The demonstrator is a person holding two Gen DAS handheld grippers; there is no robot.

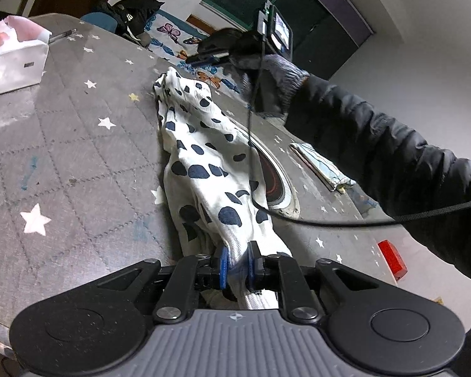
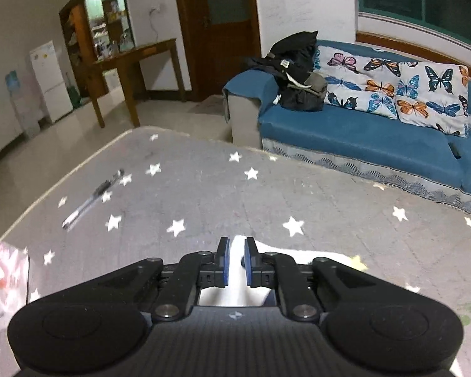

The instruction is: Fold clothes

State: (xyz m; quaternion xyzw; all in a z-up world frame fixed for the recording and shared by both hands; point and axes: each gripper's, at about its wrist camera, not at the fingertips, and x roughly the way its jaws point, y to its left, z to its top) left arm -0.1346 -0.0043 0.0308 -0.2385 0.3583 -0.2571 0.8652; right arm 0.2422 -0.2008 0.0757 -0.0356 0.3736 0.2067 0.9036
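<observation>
A white garment with dark blue spots (image 1: 204,157) lies stretched in a long bunch across the grey star-patterned table (image 1: 78,144). My left gripper (image 1: 237,264) is shut on its near end, the cloth pinched between the blue pads. At the far end a gloved hand (image 1: 276,72) holds my right gripper (image 1: 191,59) just above the garment's tip. In the right wrist view that gripper (image 2: 235,251) is shut on a strip of the white garment (image 2: 235,282), over the table (image 2: 204,194). The rest of the cloth is hidden under the gripper body.
A tissue pack (image 1: 12,59) and a pen (image 2: 91,199) lie at the table's left. A round inset burner (image 1: 276,176), a folded packet (image 1: 323,166) and a red object (image 1: 392,264) sit to the right. A black cable (image 1: 329,223) crosses there. A blue sofa (image 2: 361,132) stands beyond the table.
</observation>
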